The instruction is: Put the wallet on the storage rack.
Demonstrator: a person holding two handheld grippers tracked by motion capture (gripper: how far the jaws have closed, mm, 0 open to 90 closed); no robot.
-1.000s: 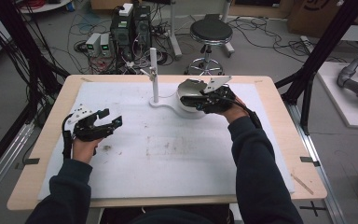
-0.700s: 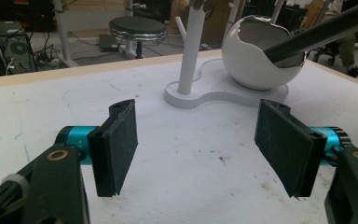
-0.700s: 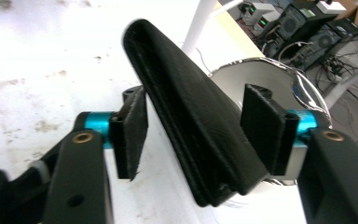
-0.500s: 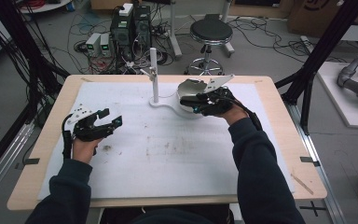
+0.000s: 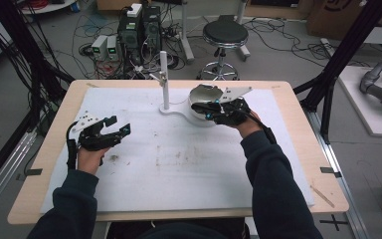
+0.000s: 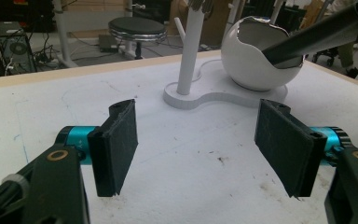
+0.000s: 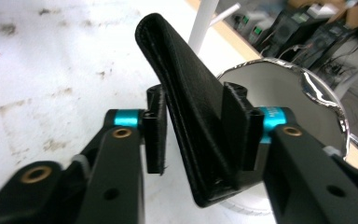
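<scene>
Right now my right gripper (image 5: 210, 110) sits just above the centre of the high view, at the broken-edged white egg-shaped bowl (image 5: 199, 95), and its jaws are pinched on a folded black leather wallet (image 7: 193, 100). In the right gripper view the wallet stands up through the middle of the frame, clamped low down between the two pads, its folded edge reaching toward the upper left while the bowl's open mouth (image 7: 284, 88) lies behind it at the right. In the left gripper view the wallet shows as a dark strip (image 6: 307, 39) slanting from the upper right corner down to the bowl's jagged rim. The bowl sits on a flat white base that also carries a thin white post (image 5: 164, 82), just left of it. My left gripper (image 5: 120, 125) hangs over the white mat (image 5: 179, 164) at the left of the high view, well apart from the bowl, jaws spread wide with nothing between them.
</scene>
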